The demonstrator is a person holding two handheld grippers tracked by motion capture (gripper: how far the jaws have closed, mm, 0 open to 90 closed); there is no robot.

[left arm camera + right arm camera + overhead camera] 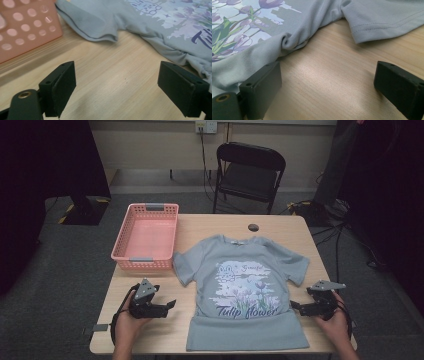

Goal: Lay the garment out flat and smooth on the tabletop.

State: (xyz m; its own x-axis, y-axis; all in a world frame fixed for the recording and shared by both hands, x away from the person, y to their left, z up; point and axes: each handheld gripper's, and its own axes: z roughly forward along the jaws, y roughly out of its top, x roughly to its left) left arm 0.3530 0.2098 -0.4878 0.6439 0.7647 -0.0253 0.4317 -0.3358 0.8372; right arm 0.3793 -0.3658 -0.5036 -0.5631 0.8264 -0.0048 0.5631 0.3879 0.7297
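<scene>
Grey T-shirt [247,290] lay flat on table [150,330]: soft, limp, light. Both hand-held grippers, left [167,307] and right [296,306], jaws apart, empty; best pinched at side hems.

Light wood table [150,325] on grey carpet floor [60,265]. Black folding chair [250,172] behind the table's far edge, facing it. Beige wall [150,145] at back with a white socket [206,126]; black cable [204,160] hangs from it to the floor. Dark curtains or panels at both sides, left one [45,160] above a black base with yellow-black tape [82,210]. More cables [340,235] tangled on floor at right. Room dim, table lit from above.
</scene>
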